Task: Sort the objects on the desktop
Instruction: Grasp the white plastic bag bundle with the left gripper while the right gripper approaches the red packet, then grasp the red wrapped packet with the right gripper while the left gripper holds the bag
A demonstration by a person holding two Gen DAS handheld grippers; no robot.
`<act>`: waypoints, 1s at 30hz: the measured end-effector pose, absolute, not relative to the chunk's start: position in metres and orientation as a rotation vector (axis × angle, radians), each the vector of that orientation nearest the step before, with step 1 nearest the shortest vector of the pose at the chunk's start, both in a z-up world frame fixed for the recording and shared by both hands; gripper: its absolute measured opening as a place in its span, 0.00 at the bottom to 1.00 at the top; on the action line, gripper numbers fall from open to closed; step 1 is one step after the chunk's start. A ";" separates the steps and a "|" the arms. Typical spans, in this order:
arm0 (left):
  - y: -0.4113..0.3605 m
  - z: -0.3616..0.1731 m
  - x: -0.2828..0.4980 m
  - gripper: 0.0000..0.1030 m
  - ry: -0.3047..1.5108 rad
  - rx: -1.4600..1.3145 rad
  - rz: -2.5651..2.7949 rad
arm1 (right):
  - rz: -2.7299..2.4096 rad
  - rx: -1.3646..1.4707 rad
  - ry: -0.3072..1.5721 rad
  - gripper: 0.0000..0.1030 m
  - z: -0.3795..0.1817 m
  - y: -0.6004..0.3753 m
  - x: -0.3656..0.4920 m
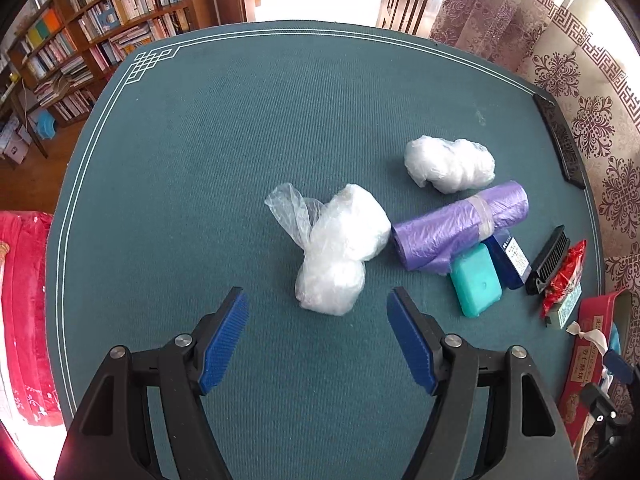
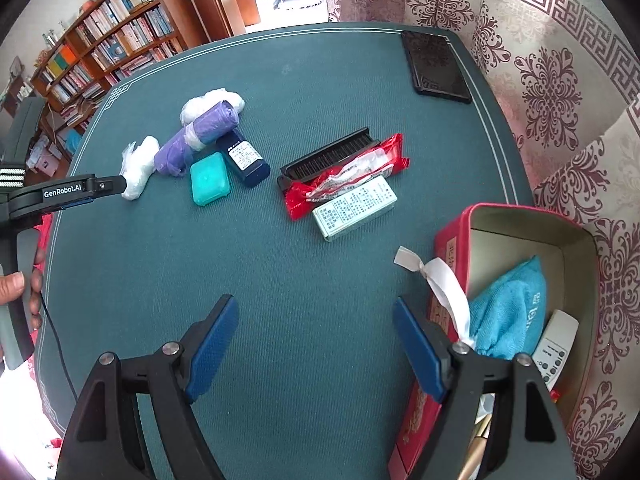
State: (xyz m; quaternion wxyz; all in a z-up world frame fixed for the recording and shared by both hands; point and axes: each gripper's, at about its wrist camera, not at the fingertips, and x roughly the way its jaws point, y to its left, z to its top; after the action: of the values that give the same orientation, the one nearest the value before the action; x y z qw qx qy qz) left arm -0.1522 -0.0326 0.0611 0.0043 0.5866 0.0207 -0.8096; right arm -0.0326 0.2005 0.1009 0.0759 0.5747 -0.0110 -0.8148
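We've got the clear plastic bundle (image 1: 340, 252) lying on the green mat just ahead of the left gripper (image 1: 318, 304), roughly centred on the gap and slightly toward its right jaw; jaws spread wide, nothing in them, so it reads as lined up for a straight-in grab. Beyond it to the right sit a second clear bundle (image 1: 448, 164) and the purple bag roll (image 1: 460, 226), which touches the teal case (image 1: 476, 286) and the dark blue bottle (image 1: 508, 260). Soft bags will squash, so we judge closing low matters. The right gripper (image 2: 314, 314) is also wide open and empty over bare mat; ahead of its jaws lie the black comb (image 2: 328, 154), red packet (image 2: 344, 178) and pale printed box (image 2: 356, 206), bunched and touching. The red box (image 2: 452, 240) is hard by its right jaw, open, already holding a blue cloth (image 2: 508, 312) and a remote (image 2: 554, 348), likely the drop target. Plenty of open mat left of both jaws; the white ribbon (image 2: 440, 280) hangs over the box wall and could snag
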 end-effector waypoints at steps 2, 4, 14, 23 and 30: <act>-0.030 0.054 -0.163 0.73 0.020 1.848 -2.538 | -2.467 1.722 -0.072 0.80 0.104 0.205 -0.048; -0.029 0.046 -0.172 0.73 -0.002 1.859 -2.544 | -2.489 1.722 -0.119 0.80 0.107 0.211 -0.064; -0.026 0.033 -0.188 0.38 -0.076 1.802 -2.630 | -2.582 1.851 -0.140 0.80 0.098 0.234 -0.127; -0.041 0.047 -0.160 0.35 0.066 1.775 -2.635 | -2.464 1.983 -0.084 0.72 0.058 0.222 -0.149; -0.054 0.066 -0.133 0.35 0.130 1.762 -2.637 | -2.365 1.969 -0.276 0.46 0.046 0.218 -0.147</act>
State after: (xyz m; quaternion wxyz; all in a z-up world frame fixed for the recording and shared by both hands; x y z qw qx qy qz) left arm -0.1326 -0.0537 0.0660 -0.0165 0.5550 0.0409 -0.8307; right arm -0.1469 0.2181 0.0460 0.0260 0.6371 -0.0894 -0.7651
